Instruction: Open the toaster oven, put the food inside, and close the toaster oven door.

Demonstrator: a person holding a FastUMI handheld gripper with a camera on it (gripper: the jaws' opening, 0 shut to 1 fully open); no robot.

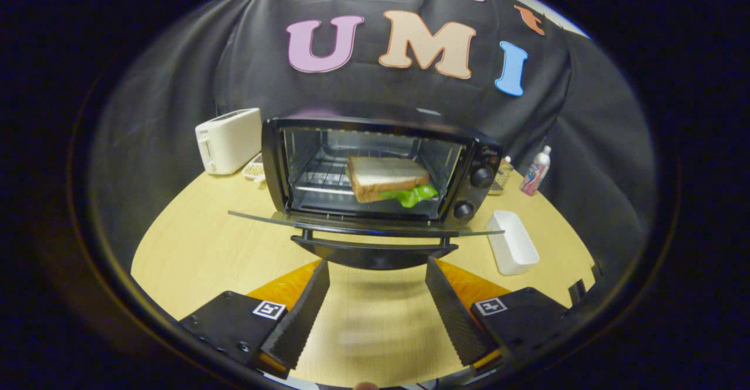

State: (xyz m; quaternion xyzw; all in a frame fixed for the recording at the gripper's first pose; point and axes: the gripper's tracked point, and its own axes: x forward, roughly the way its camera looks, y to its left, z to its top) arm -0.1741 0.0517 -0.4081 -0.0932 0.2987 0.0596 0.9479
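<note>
With the toaster oven [381,170] standing wide open toward the far edge of the surface [193,249], we judge the first two parts of the task as done. Its glass door [363,225] lies folded down flat, the dark handle [372,249] hanging at its front edge, just beyond our fingertips. The food, a sandwich [387,180] with a green leaf poking from under the bread, rests on the wire rack inside, toward the side with the two knobs.

Our hand-held gripper [378,287] is spread wide and carries nothing; bare wood shows between its two fingers, which point at the handle without touching it.

What is left, as we read it, is closing the door: getting under or against that handle and swinging the glass up until it meets the oven's frame.

Elsewhere, a white toaster [228,140] sits at the far left of the surface, a white tray [511,243] lies beside the oven's knob side, and a small bottle [536,171] stands near the far right edge.
</note>
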